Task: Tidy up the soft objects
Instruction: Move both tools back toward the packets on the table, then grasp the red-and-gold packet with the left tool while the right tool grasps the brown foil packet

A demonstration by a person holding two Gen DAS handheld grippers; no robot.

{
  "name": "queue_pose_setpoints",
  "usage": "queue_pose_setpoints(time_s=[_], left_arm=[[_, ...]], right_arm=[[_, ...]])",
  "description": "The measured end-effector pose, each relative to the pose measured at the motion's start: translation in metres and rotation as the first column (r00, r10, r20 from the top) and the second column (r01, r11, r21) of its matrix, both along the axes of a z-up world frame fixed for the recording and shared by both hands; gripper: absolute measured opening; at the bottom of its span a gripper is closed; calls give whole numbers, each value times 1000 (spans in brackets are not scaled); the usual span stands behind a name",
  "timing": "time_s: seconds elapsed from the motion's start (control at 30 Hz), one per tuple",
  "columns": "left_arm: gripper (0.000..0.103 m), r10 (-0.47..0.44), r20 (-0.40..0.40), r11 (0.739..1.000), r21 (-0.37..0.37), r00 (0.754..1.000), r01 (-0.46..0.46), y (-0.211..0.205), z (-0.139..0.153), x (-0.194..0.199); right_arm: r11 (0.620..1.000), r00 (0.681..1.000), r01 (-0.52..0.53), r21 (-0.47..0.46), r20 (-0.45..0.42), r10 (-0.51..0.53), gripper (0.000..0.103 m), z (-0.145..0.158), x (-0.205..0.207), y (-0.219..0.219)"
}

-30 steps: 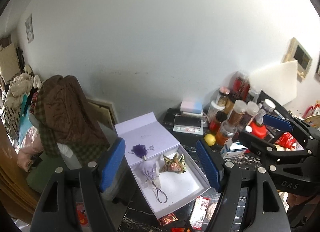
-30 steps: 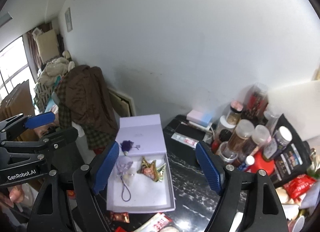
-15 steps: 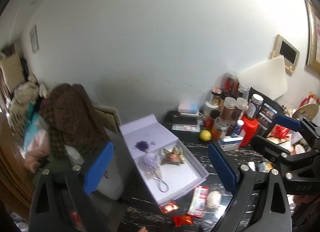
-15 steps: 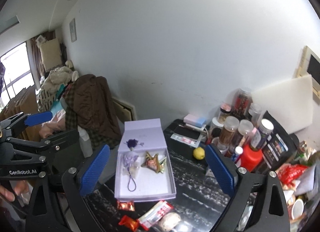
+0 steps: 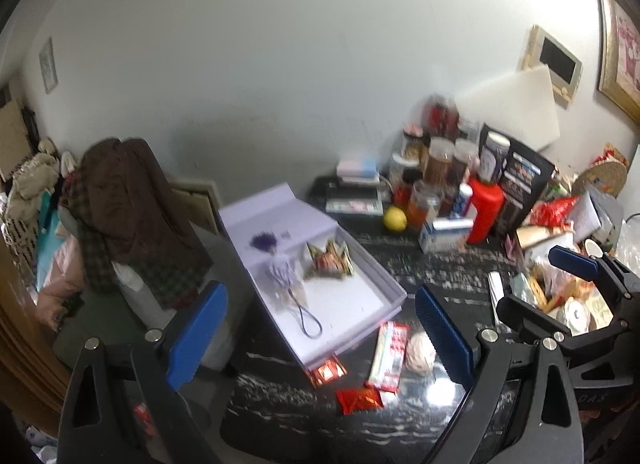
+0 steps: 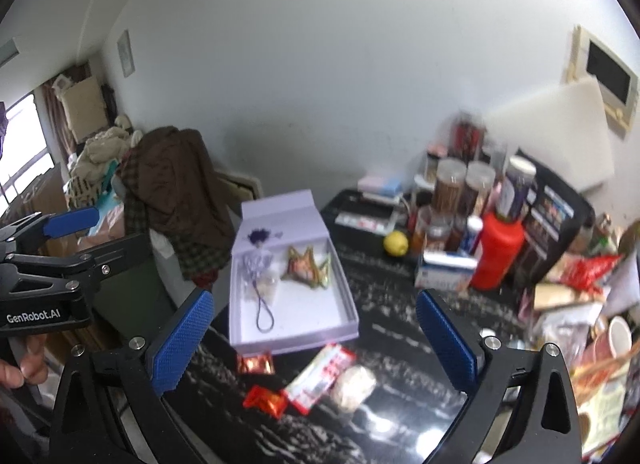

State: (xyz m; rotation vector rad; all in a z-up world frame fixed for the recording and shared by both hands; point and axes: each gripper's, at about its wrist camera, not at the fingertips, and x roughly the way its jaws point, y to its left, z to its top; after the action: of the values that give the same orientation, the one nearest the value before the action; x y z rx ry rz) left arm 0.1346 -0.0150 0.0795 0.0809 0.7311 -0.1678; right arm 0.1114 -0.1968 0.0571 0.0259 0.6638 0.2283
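Left wrist: both grippers, left (image 5: pixel 320 338) and right (image 6: pixel 314 338), just opened wide, empty, backing off the box (image 5: pixel 384 288); the snacks (image 5: pixel 388 356) now show.

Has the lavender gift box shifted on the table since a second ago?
No. The lavender gift box keeps its place beside the yellow lemon and the table edge; only the cameras pulled back.

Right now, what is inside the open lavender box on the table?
The lavender box holds a purple tasselled sachet with cord loop and a gold-edged folded ornament, lying side by side. Anything under them is hidden.
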Motion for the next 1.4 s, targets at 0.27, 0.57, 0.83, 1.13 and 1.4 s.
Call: queue_pose_setpoints(time_s=[0.27, 0.57, 0.83, 1.13, 1.4], left_arm=[[96, -19, -133, 999, -41, 991, 14, 5, -49, 8], [96, -47, -279, 997, -77, 959, 26, 8, -106, 19], [96, -90, -422, 993, -107, 902, 49, 1, -156, 37], [96, -156, -560, 987, -124, 814, 104, -25, -210, 53], [96, -163, -636, 987, -102, 754, 128, -37, -249, 59]], right_arm=[[1000, 996, 5, 16, -86, -3, 103, -45, -8, -1], [1000, 980, 10, 24, -199, -5, 103, -97, 0, 1], [1000, 954, 15, 27, -298, -7, 103, -143, 9, 0], [1000, 925, 21, -1, -380, -20, 103, -181, 17, -9], [997, 894, 74, 7, -444, -63, 103, -209, 23, -27]])
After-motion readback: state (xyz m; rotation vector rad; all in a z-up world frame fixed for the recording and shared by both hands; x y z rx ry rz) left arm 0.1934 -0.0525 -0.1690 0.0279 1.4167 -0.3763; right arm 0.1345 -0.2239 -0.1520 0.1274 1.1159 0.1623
